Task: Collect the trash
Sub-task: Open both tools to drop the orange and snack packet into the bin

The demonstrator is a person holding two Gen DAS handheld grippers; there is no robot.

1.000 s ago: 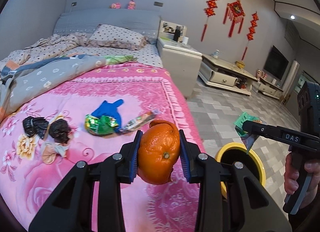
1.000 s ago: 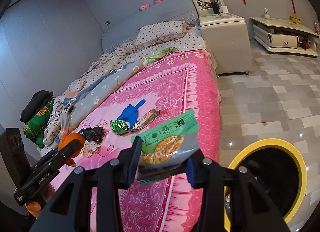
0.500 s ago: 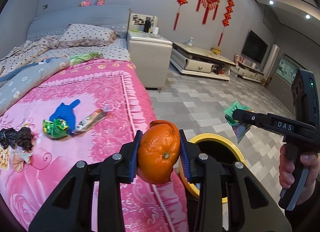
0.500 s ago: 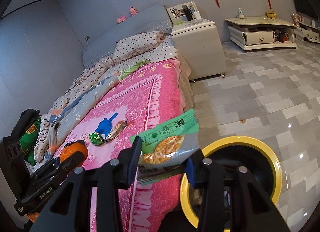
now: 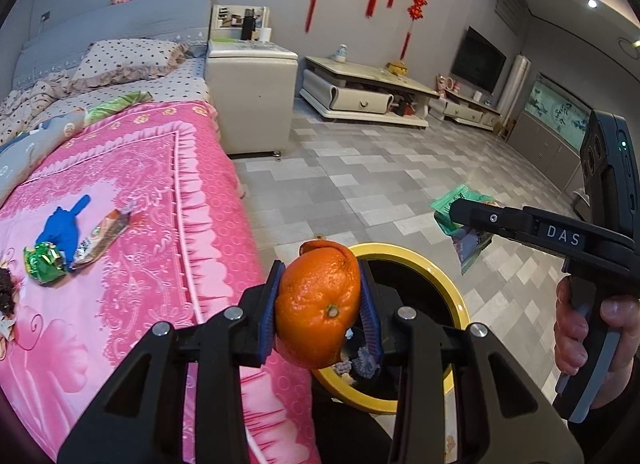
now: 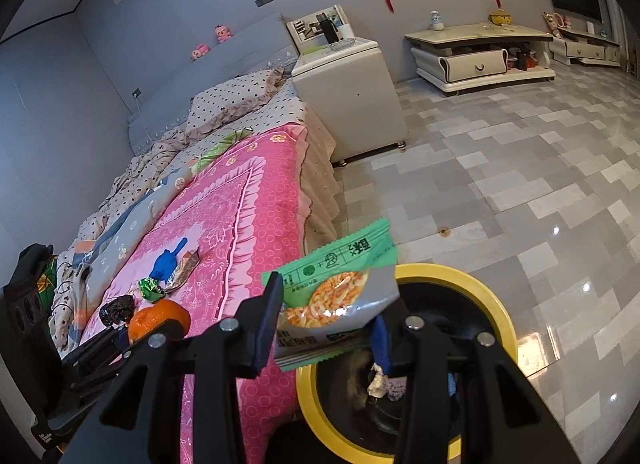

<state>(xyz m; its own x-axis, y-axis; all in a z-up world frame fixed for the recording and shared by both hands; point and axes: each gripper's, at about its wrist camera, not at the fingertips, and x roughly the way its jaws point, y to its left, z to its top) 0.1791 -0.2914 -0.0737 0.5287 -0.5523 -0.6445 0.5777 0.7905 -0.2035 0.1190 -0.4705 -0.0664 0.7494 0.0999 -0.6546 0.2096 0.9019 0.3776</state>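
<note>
I record a bright orange dimpled peel (image 5: 318, 312), a green-and-silver snack packet printed with orange food (image 6: 336, 292), a black bin with a yellow rim (image 6: 496, 324), a pink floral-patterned bedspread (image 5: 132, 168), a blue glove (image 5: 64, 228) and grey-and-white checked floor tiles (image 6: 520, 168).

Yellow-rimmed round trash bin (image 6: 496, 324) on the tiled floor (image 6: 520, 168), just beside the bed's edge.
On the pink patterned bedspread (image 5: 132, 184) lie a blue glove (image 5: 64, 226), a crumpled green foil wrapper (image 5: 44, 264) and a flat snack packet (image 5: 102, 232), touching; a cream bedside cabinet (image 5: 252, 96) stands beyond the bed's side.
</note>
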